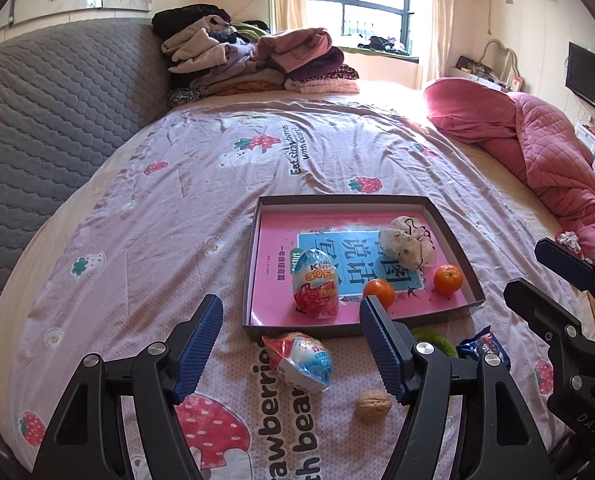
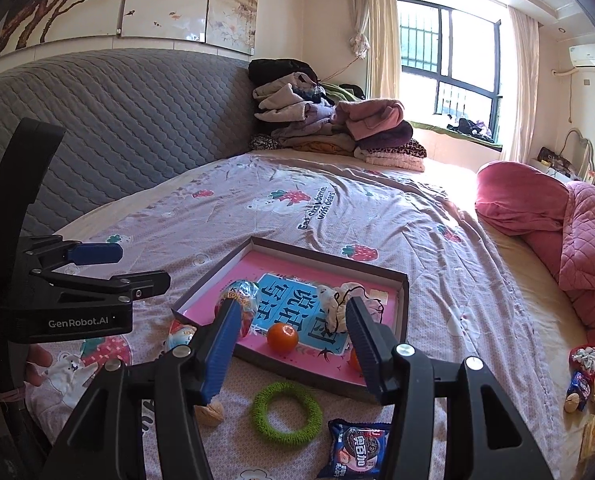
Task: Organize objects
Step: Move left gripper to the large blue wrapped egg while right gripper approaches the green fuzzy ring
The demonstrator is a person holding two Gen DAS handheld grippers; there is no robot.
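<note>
1. Pink-lined tray (image 1: 453, 240) already holds an egg (image 1: 315, 284), two oranges (image 1: 378, 292) and a cloth bundle (image 1: 407, 246).
2. Outside it, along the near rim, lie a second egg (image 1: 303, 360), a walnut (image 1: 373, 405), a green ring (image 2: 286, 412) and a cookie pack (image 2: 357, 450).
3. Left gripper (image 1: 291, 350) hangs over the loose egg, jaws spread and empty.
4. Right gripper (image 2: 293, 346) is empty too, jaws apart, above the ring.
5. Best next, I judge: straddle the egg across its narrow width, close gently on the crinkly wrap, and clear the rim when lifting.
</note>
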